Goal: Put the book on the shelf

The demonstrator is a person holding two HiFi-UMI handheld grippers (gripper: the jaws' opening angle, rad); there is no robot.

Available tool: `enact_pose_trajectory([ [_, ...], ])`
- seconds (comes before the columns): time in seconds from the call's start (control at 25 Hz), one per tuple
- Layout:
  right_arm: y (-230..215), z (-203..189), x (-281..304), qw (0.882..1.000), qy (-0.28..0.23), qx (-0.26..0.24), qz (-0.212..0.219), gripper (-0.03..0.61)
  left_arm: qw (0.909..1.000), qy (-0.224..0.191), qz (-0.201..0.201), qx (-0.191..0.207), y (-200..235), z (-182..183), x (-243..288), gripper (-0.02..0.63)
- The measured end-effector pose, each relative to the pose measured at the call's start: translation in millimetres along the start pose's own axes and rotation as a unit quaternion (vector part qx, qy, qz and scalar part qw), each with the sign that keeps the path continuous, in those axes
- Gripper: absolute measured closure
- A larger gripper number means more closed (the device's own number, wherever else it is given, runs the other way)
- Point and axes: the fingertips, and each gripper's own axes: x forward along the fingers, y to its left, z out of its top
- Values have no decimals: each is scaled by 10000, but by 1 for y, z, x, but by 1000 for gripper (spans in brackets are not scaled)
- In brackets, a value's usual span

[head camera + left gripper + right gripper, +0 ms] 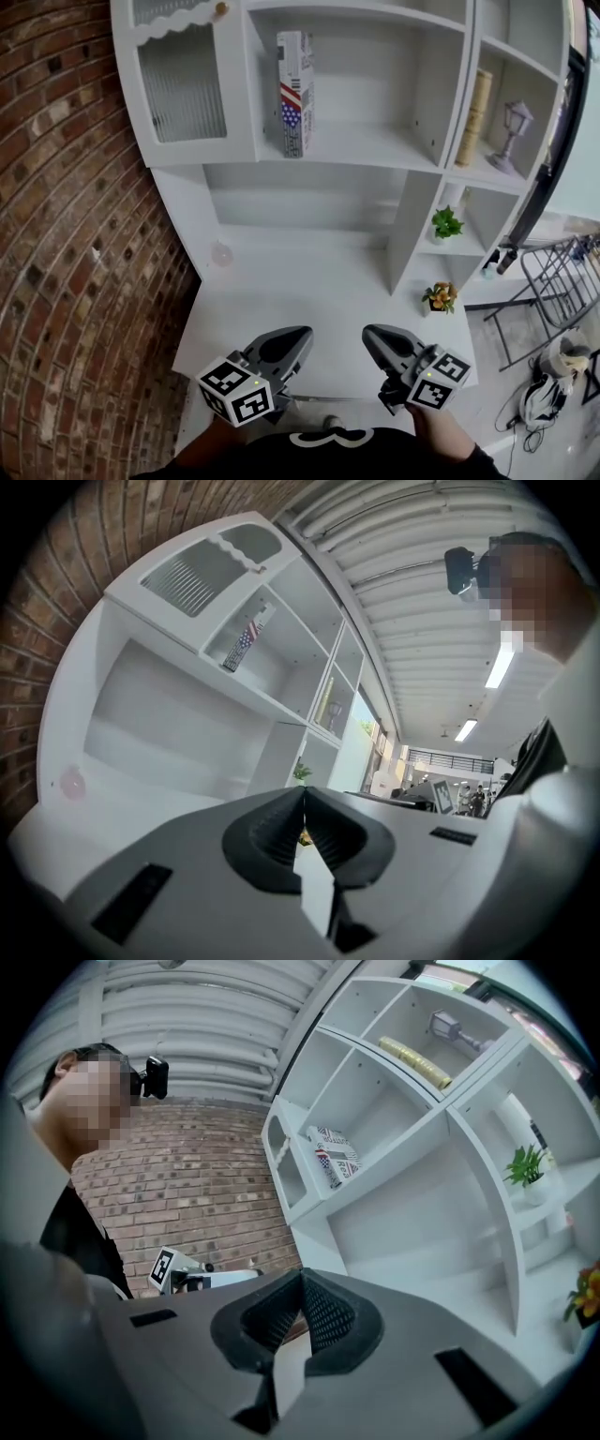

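The book, white with a stars-and-stripes cover, stands upright in the upper middle compartment of the white shelf unit. It also shows small in the left gripper view and in the right gripper view. My left gripper is low over the front of the white desk top, far below the book, shut with nothing between its pads. My right gripper hangs beside it, also shut and empty.
A ribbed-glass cabinet door is left of the book. A yellow book and a small lamp stand upper right, two potted plants lower right. Brick wall on the left, a metal rack on the right.
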Motion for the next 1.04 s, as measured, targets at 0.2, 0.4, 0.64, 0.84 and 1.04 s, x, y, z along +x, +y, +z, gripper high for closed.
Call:
enact_pose_trajectory([
  [0.2,8,-4,-9,9998,4,30,-185,569,9997,73,-76,-210,-9,-12,-10,609],
  [0.4,20,-8,-17,9999,15,-41,-167,569,9996,144,-113,-230,-19,-16,-15,609],
  [0.64,20,-9,-18,9998,53,-133,-160,569,9997,130,-72,-200,-18,-16,-17,609],
  [0.84,16,-6,-7,9997,132,-186,1,569,9997,71,57,-216,-10,-11,-14,609],
  [1.04,8,1,3,9995,152,-242,109,569,9997,40,104,-203,-3,-5,-7,609],
])
